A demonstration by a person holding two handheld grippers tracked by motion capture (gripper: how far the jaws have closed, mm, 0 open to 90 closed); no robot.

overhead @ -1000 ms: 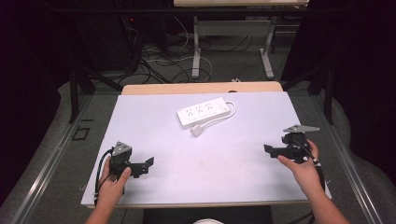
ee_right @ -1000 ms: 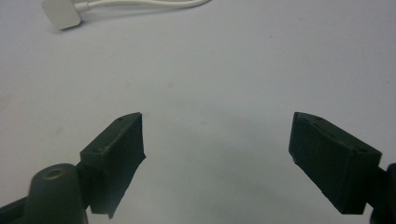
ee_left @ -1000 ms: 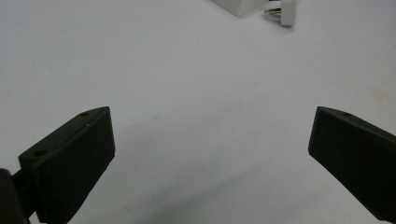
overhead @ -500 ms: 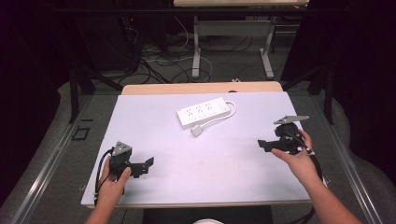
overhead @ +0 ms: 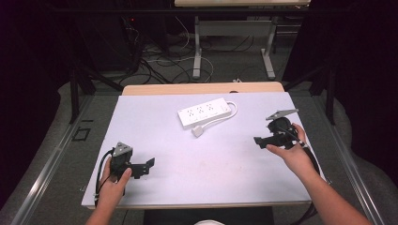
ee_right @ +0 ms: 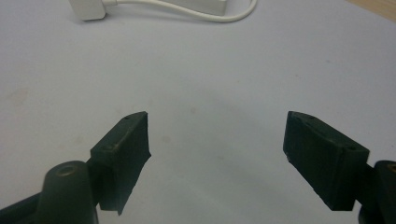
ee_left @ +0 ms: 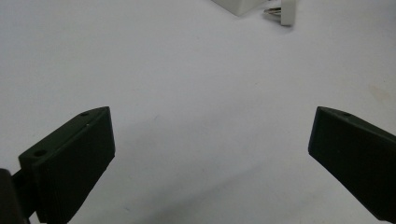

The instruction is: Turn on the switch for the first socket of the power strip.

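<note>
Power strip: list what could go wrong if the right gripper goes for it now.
1. The cord curls beside the power strip; the right gripper, jaws open and empty, might snag it.
2. The loose plug could drag along.
3. The strip is smooth and may slide on the table.

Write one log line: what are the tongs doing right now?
left tongs: open, empty | right tongs: open, empty, closing a bit | power strip: untouched, plug loose on table
</note>
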